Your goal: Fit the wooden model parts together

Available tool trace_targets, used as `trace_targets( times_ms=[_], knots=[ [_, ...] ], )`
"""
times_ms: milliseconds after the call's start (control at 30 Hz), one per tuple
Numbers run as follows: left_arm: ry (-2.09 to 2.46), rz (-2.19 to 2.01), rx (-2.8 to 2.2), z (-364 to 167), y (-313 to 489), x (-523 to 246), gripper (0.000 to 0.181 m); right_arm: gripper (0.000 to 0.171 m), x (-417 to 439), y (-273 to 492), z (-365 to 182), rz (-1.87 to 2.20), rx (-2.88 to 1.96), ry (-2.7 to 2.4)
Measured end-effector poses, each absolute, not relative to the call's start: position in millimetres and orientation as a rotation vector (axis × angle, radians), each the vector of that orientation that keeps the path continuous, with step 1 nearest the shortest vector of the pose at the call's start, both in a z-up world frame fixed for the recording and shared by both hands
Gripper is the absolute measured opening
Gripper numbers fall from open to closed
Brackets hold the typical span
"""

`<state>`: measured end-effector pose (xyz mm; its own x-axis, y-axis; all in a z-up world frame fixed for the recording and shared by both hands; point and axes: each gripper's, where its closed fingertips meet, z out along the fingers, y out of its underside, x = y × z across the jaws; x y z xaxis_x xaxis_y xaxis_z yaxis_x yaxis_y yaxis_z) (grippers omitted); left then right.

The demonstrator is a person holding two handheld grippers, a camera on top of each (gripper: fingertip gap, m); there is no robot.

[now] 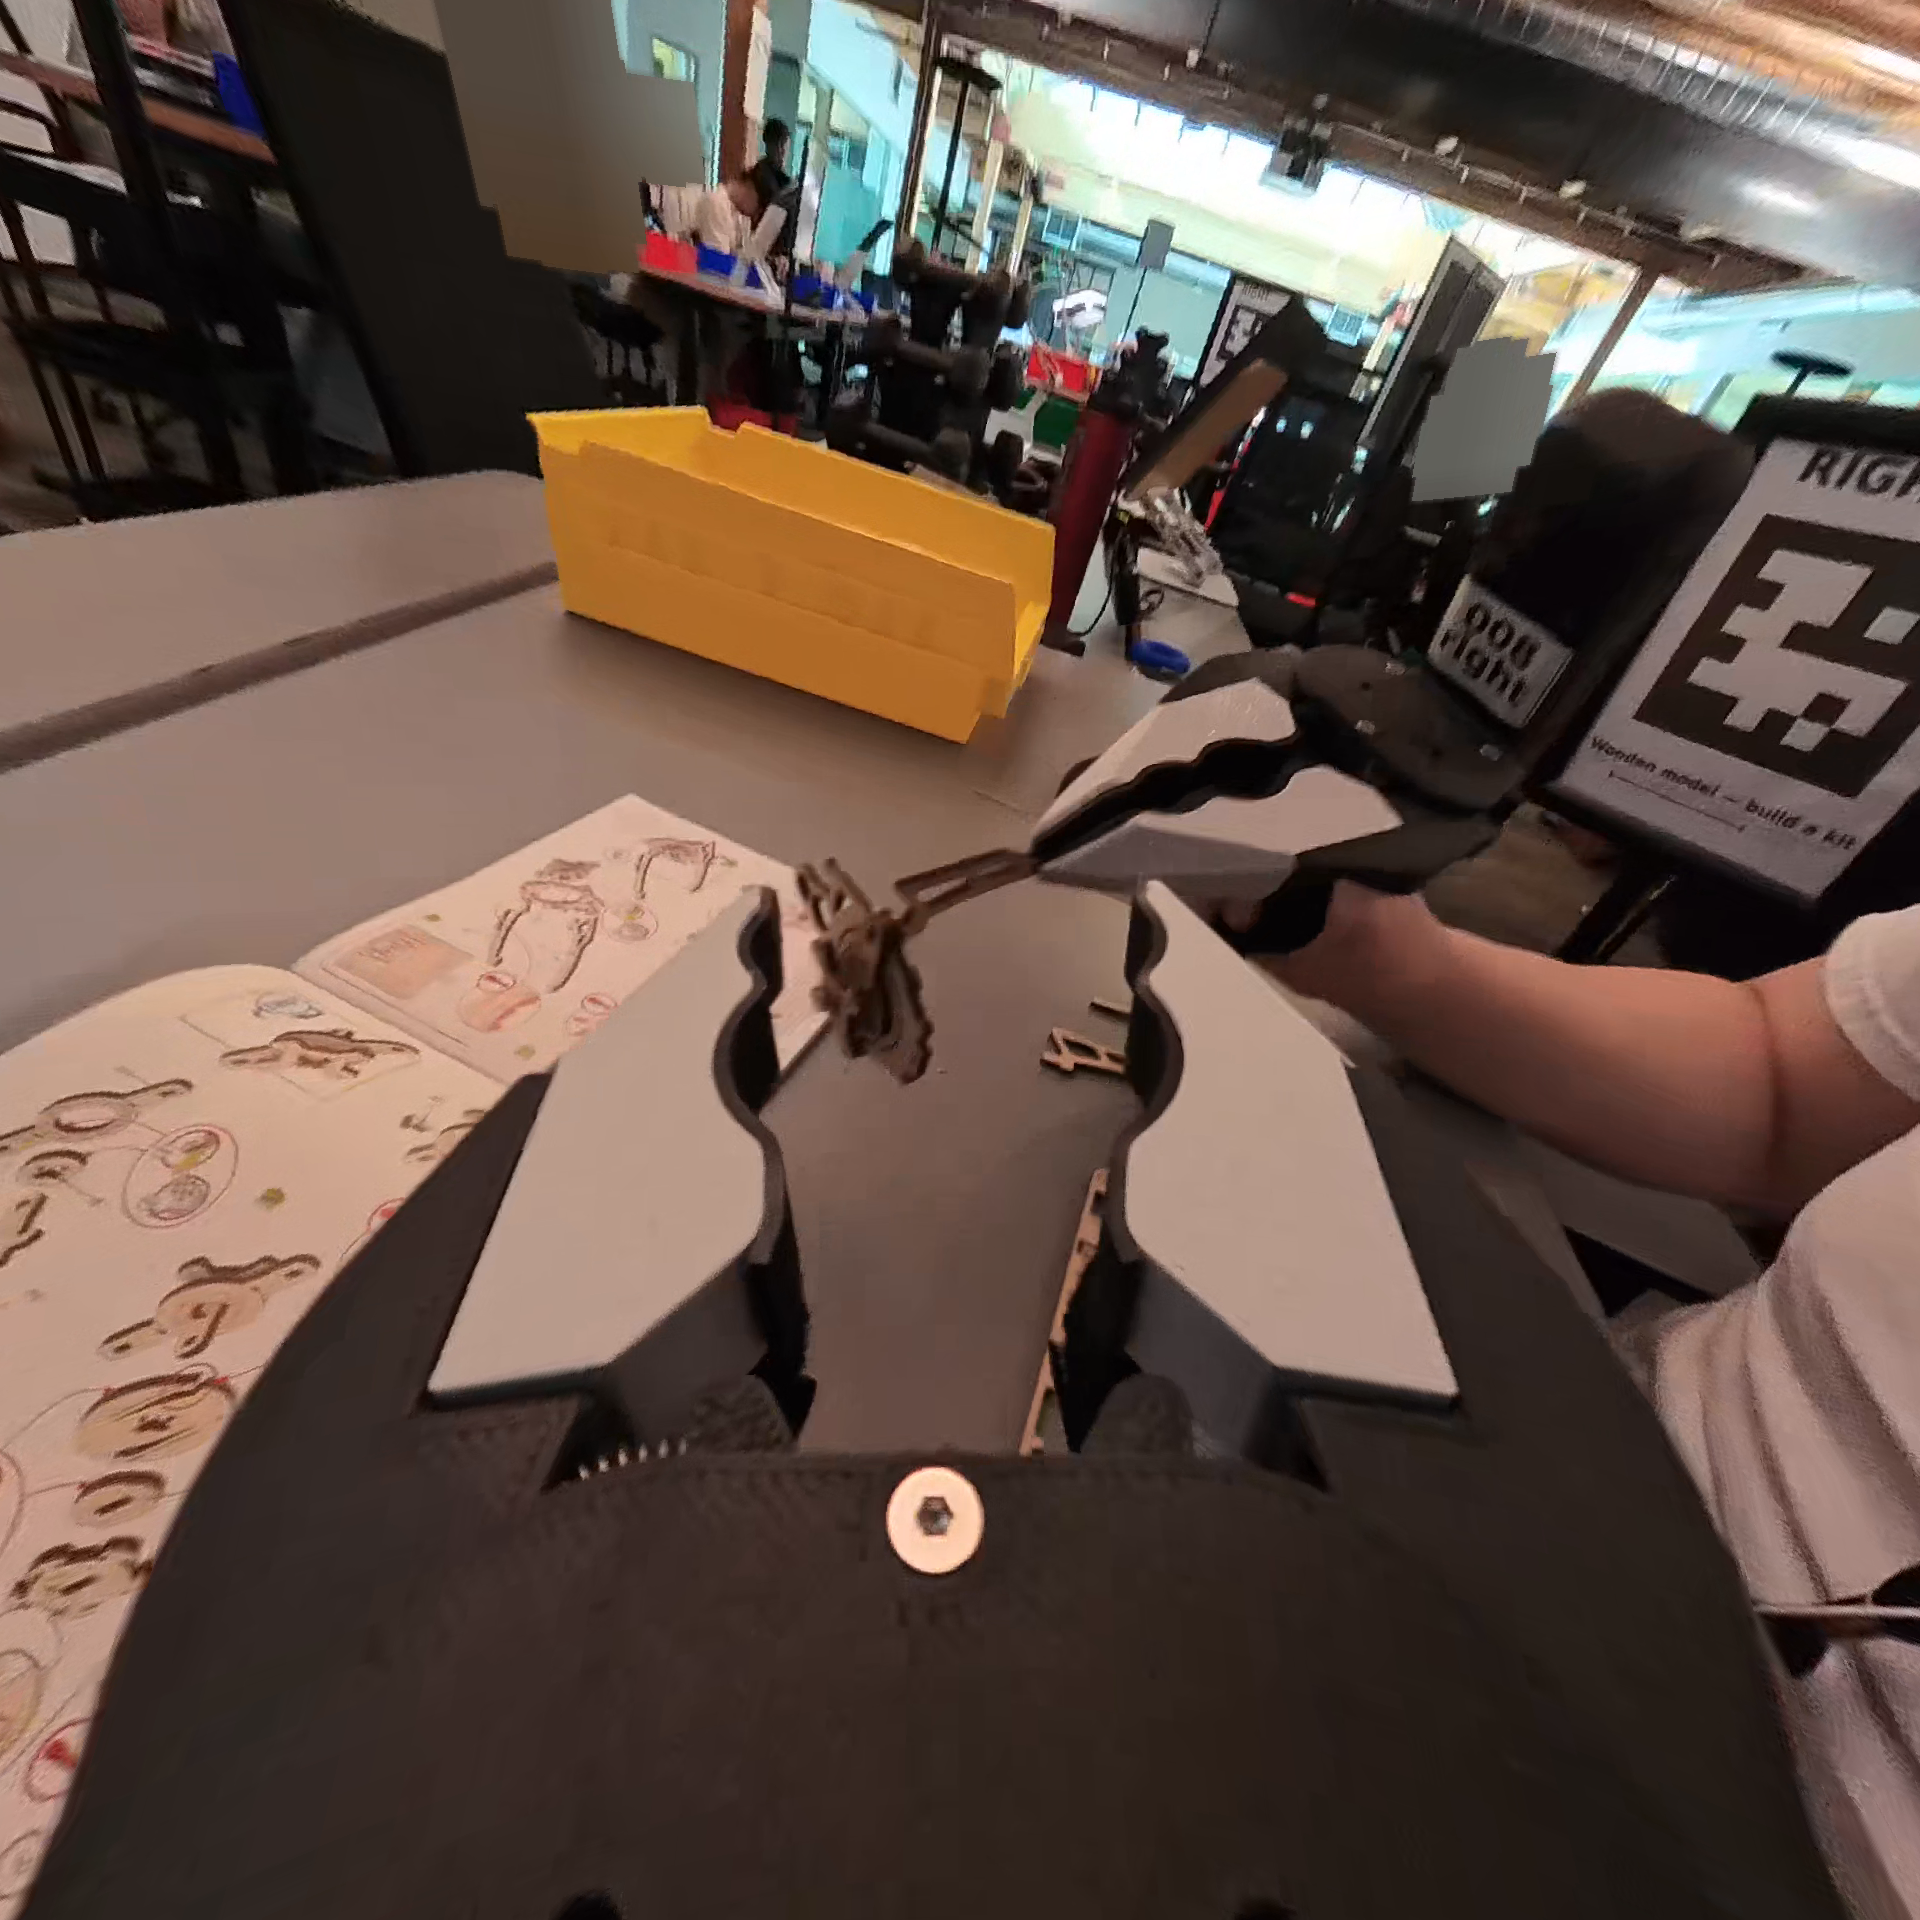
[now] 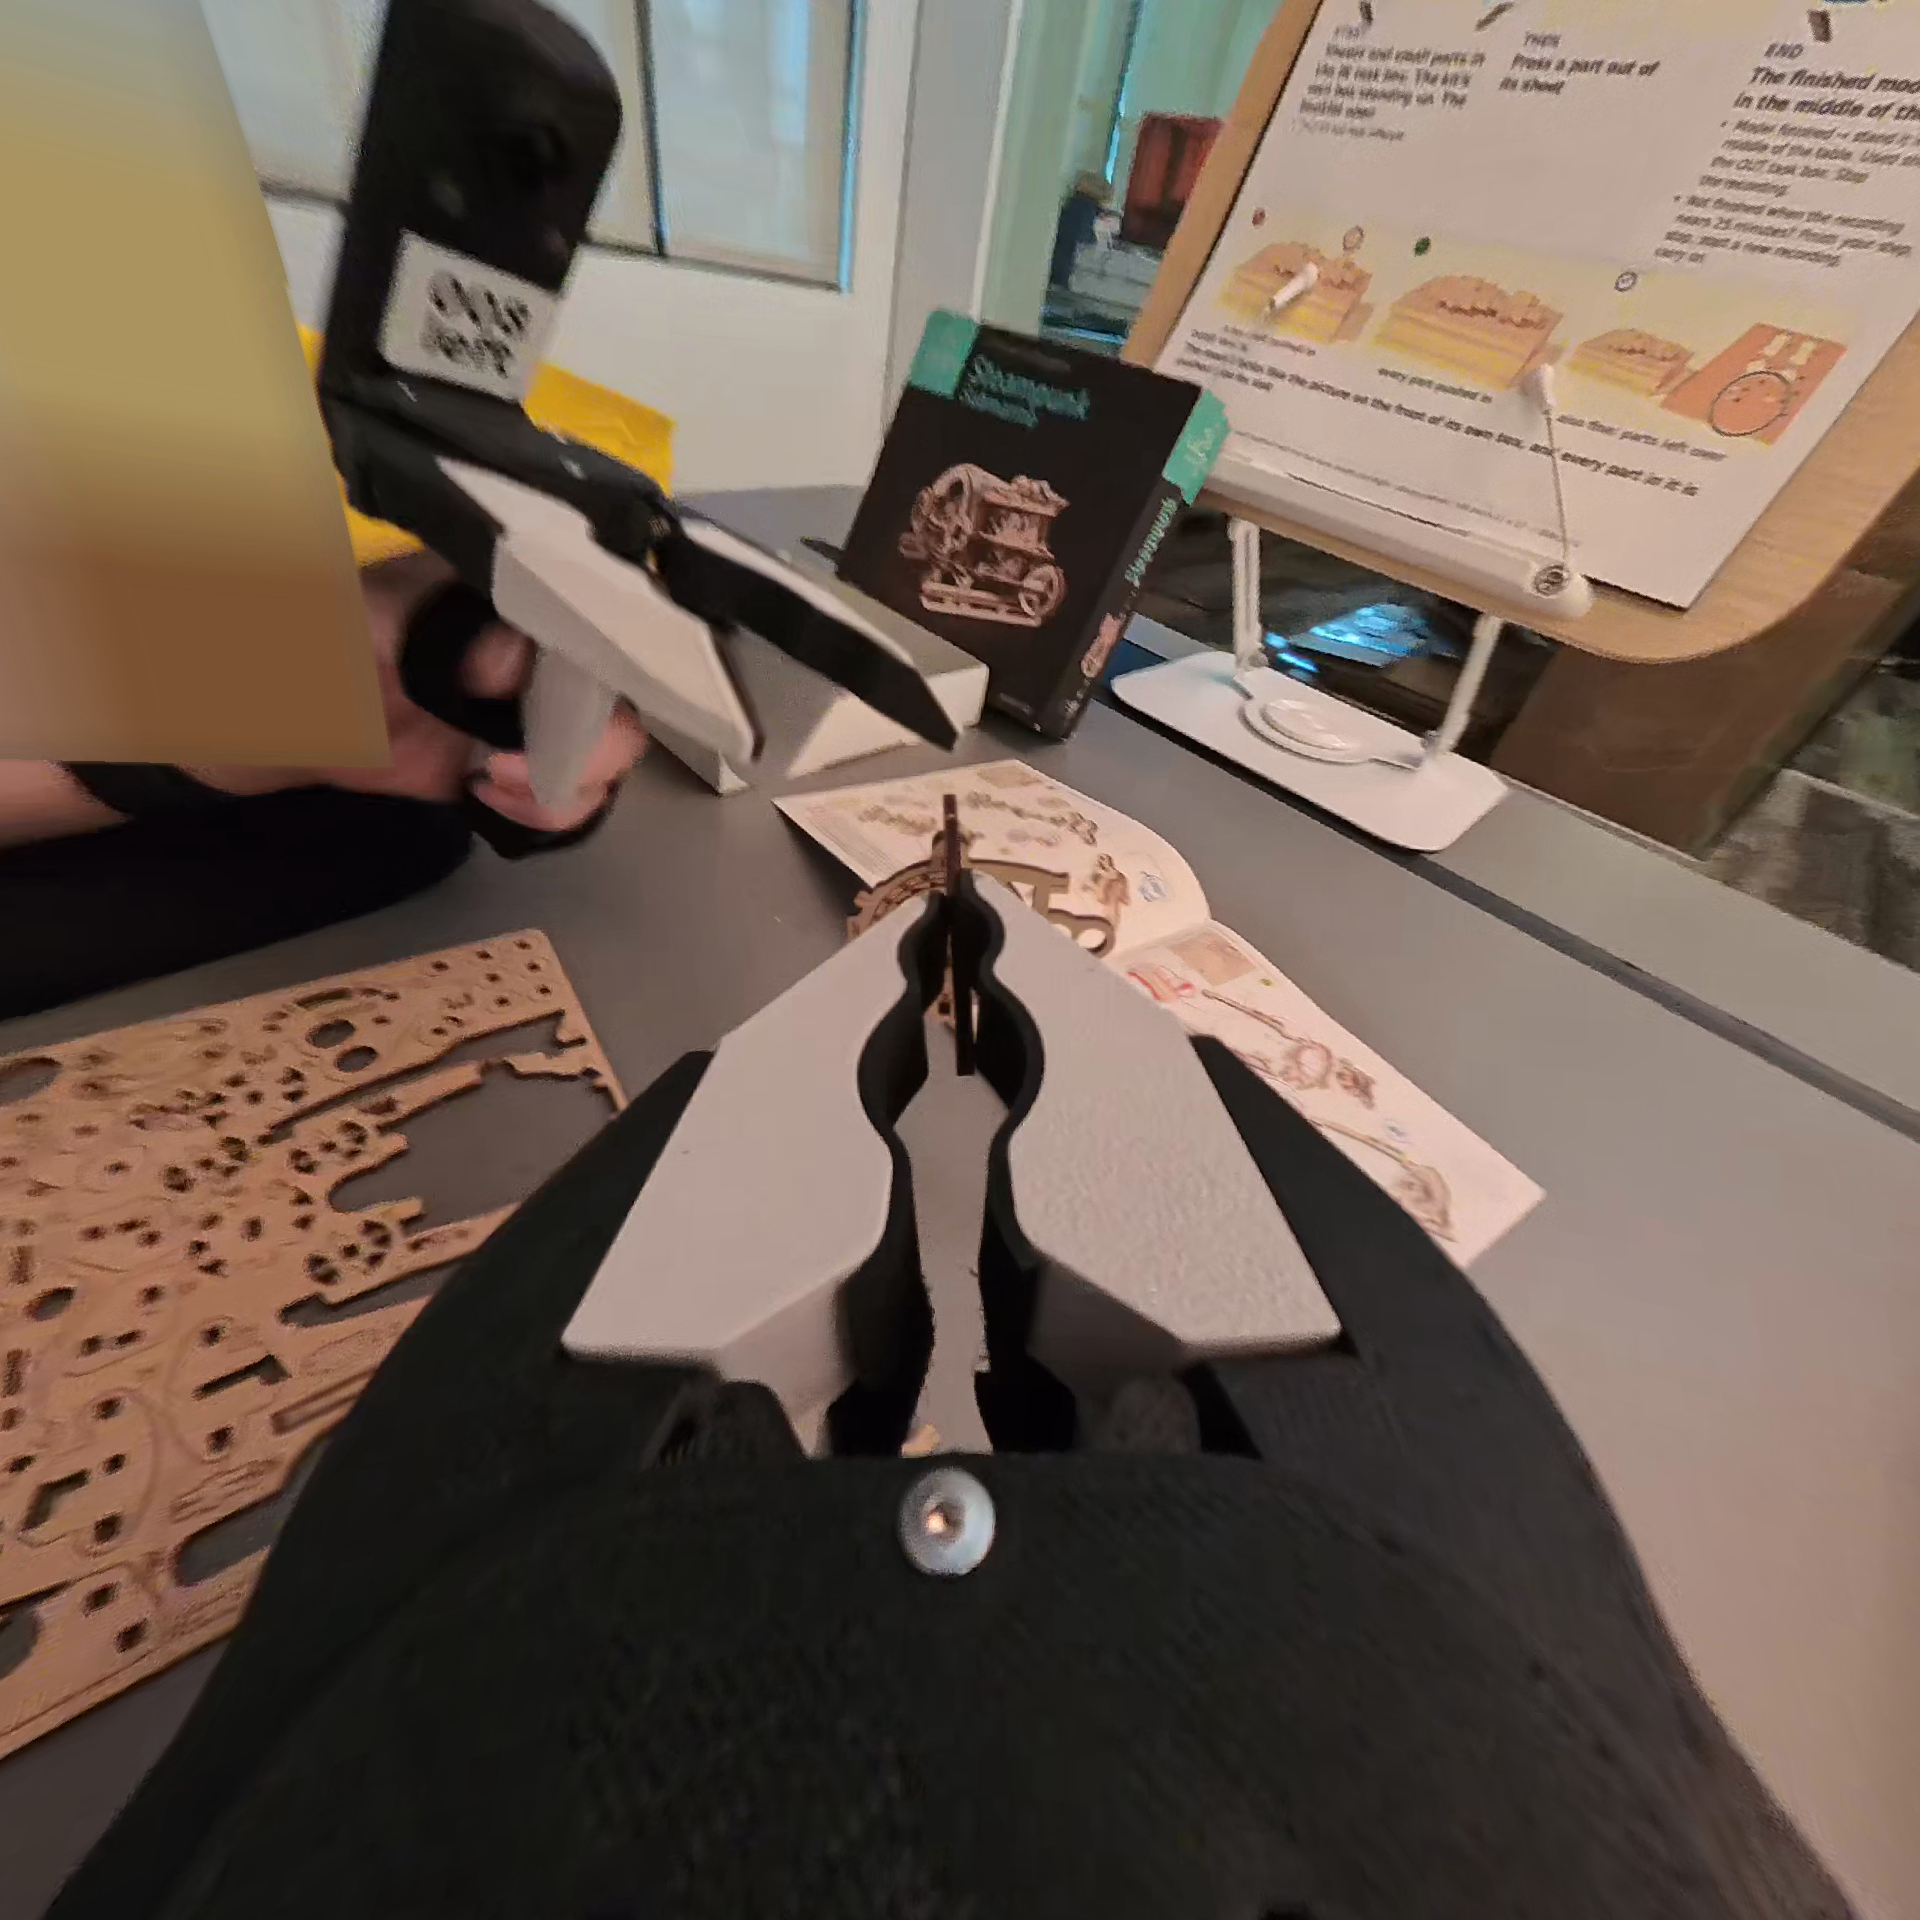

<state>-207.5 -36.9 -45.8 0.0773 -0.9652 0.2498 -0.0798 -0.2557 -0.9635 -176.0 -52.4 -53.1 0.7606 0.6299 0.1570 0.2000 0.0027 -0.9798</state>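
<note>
My right gripper [image 2: 951, 899] is shut on a thin dark wooden part [image 2: 949, 852], seen edge-on between its jaws. In the left wrist view the right gripper [image 1: 1039, 847] holds this partly built wooden model [image 1: 868, 977] above the grey table [image 1: 416, 727]; the model hangs from the held strut. My left gripper [image 1: 951, 930] is open and empty, just short of the model, with the model between and slightly beyond its fingertips. It also shows in the right wrist view [image 2: 847, 738], raised at the left. A small loose wooden piece [image 1: 1081, 1055] lies on the table.
An open instruction booklet [image 1: 312, 1049] lies under and left of the grippers. A punched-out wooden sheet [image 2: 208, 1195] lies at the near left. A yellow bin [image 1: 790, 571], the dark kit box [image 2: 1018, 520], a white block [image 2: 883, 707] and an instruction board on a white stand [image 2: 1558, 291] stand further back.
</note>
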Motion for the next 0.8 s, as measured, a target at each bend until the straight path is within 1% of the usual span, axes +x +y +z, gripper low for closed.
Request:
trace_targets(
  times_ms=[33,100,167,300,467,633,800],
  knots=[
    [1.118,-1.305,-1.487,-48,-39,-207,0.071,0.000,-177,-56,-49,0.455,-1.548,-0.672],
    [1.176,-1.368,-1.424,-45,-52,-204,0.081,0.000,-177,-63,-38,0.654,-1.511,-0.614],
    [1.223,-1.399,-1.373,-42,-63,-202,0.087,0.000,-173,-69,-27,0.856,-1.458,-0.543],
    [1.242,-1.403,-1.358,-45,-68,-198,0.094,0.000,-163,-77,-10,1.111,-1.359,-0.446],
    [1.181,-1.524,-1.308,-28,-77,-197,0.091,0.000,-174,-87,-5,1.232,-1.311,-0.492],
    [1.228,-1.471,-1.302,-32,-81,-197,0.074,0.000,-182,-89,-7,1.250,-1.311,-0.519],
    [1.279,-1.493,-1.335,-38,-85,-197,0.073,0.000,-183,-90,-11,1.301,-1.331,-0.542]
  ],
)
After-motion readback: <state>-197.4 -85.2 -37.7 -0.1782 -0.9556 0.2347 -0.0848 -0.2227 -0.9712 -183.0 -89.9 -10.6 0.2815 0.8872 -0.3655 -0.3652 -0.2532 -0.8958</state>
